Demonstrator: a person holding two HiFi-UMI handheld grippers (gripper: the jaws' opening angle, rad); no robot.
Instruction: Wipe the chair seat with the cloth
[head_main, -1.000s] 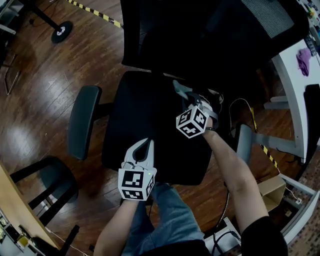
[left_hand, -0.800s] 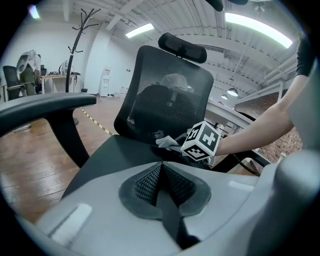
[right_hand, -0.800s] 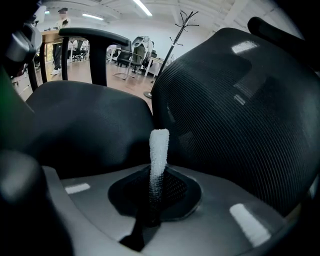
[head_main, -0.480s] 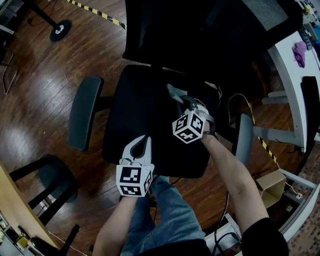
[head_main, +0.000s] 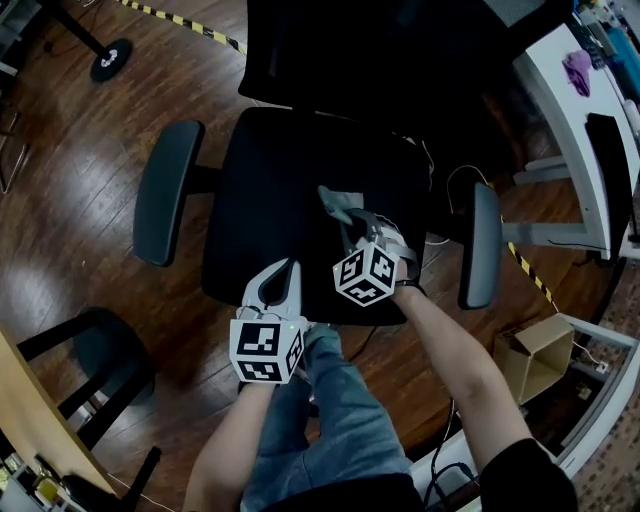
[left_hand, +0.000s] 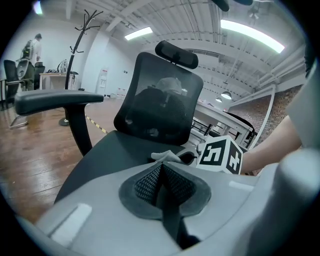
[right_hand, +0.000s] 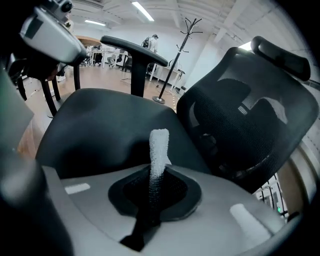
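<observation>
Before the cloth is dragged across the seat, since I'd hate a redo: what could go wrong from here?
The right gripper pinches only a narrow fold of the cloth, so drag on the chair seat may pull it free. The left gripper, shut and empty, hangs at the seat's front edge near the right one; a stroke toward the person could knock them together.

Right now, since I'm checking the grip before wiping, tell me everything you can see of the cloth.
The cloth is small, pale and nubbly, like terry. It is pinched in a narrow fold between the shut jaws of the right tool, its free end poking out over the black chair seat.
</observation>
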